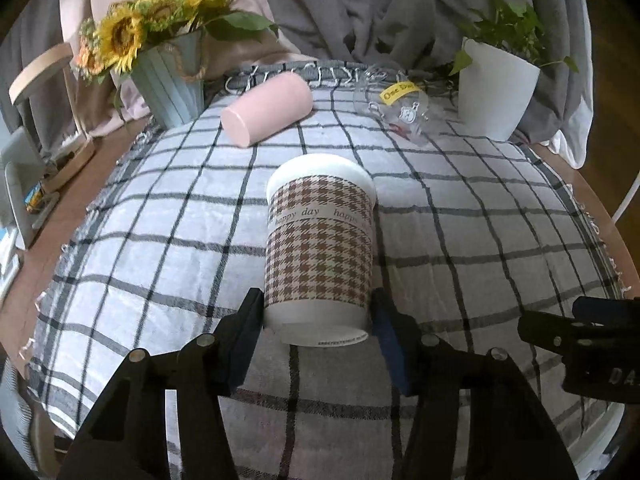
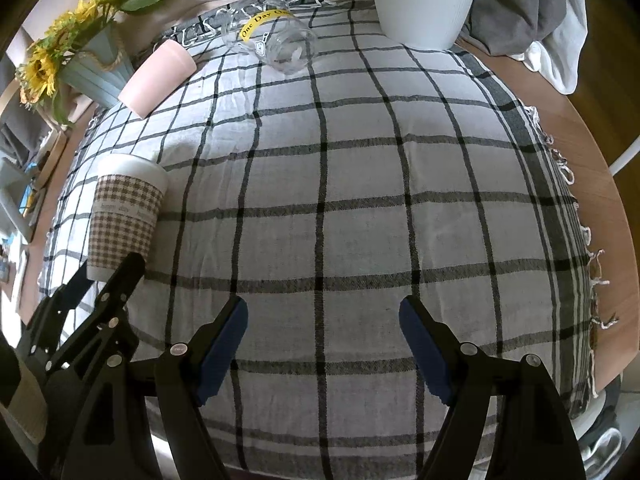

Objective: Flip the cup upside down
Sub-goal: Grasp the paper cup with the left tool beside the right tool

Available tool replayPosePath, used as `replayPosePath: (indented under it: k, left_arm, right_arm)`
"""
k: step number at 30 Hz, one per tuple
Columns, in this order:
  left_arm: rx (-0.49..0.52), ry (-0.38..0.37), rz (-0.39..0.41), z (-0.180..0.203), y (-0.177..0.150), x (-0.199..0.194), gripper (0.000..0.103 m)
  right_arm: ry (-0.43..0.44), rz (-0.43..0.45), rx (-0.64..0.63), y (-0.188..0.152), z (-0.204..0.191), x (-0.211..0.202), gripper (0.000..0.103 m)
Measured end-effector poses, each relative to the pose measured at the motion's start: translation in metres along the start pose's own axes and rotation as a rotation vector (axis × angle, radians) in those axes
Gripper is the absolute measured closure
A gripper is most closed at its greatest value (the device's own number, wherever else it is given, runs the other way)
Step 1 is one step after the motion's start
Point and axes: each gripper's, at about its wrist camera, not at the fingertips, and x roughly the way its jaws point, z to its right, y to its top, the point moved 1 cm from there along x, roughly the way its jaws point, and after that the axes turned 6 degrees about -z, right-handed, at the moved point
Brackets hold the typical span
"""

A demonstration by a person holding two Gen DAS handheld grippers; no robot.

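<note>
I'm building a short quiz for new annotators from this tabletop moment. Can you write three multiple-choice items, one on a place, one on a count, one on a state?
1. Where is the houndstooth paper cup?
A. between the fingers of the left gripper
B. beside the white plant pot
C. on the floor

2. How many cups lie on their side on the checked cloth?
A. none
B. two
C. four

3. How is the right gripper?
A. shut on the pink cup
B. open and holding nothing
C. shut on the clear cup

Answers:
1 A, the left fingers flank the cup's lower end.
2 B, the pink cup and the clear cup lie tipped over at the far edge.
3 B, only cloth shows between its spread fingers.
</note>
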Motion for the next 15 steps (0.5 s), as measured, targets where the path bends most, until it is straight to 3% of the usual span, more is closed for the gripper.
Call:
replayPosePath:
  k: [6, 15]
  left_arm:
    - [0.042, 0.026, -0.002, 0.002, 0.015, -0.019, 0.049]
    - [0.023, -0.028, -0.112, 0.000, 0.050, -0.016, 0.049]
  right_arm:
    - [0.029, 0.006, 0.012, 0.004, 0.000, -0.004, 0.025]
    - [0.098, 0.013, 0.046, 0.020, -0.002, -0.013, 0.025]
